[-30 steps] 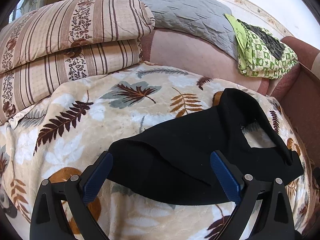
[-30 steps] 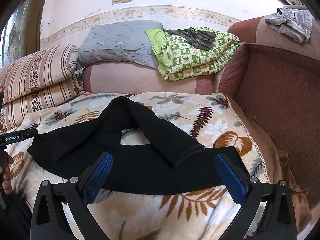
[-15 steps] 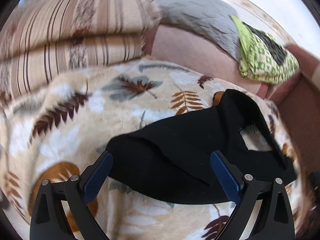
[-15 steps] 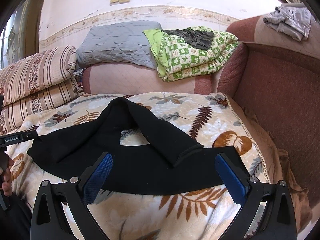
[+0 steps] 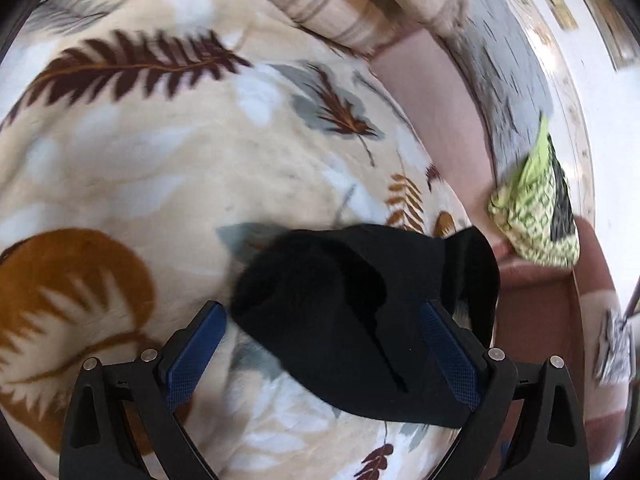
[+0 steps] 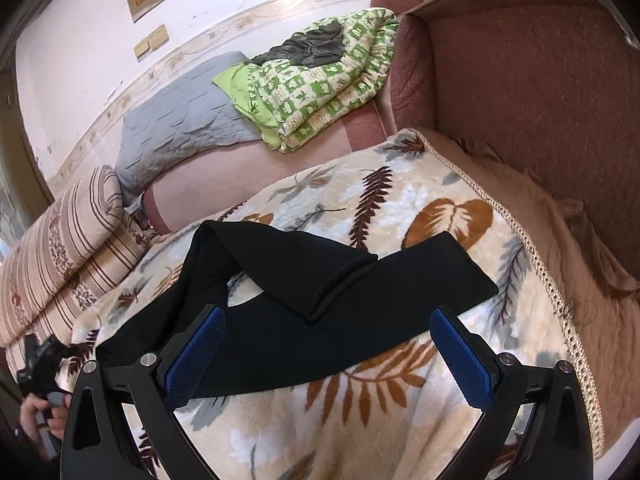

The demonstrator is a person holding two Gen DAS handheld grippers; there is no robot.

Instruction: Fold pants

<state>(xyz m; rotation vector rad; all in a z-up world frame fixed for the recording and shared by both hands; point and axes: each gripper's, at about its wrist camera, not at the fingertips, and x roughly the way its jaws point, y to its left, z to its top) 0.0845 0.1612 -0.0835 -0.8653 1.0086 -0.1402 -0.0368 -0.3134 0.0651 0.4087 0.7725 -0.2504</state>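
- Right wrist view: black knit pants (image 6: 320, 320) lie flat on leaf-print plush blanket (image 6: 440, 216), long axis running left-right across right gripper (image 6: 326, 354); one leg doubled back over the other.
- Right fingers wide, empty, above near edge.
- Left gripper (image 5: 322, 350) wide too, nothing held, at pants' left end, so nearer that end.

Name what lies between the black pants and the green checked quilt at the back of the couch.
In the right wrist view, only the leaf-print blanket and bare pink upholstery separate the black pants from the green checked quilt.
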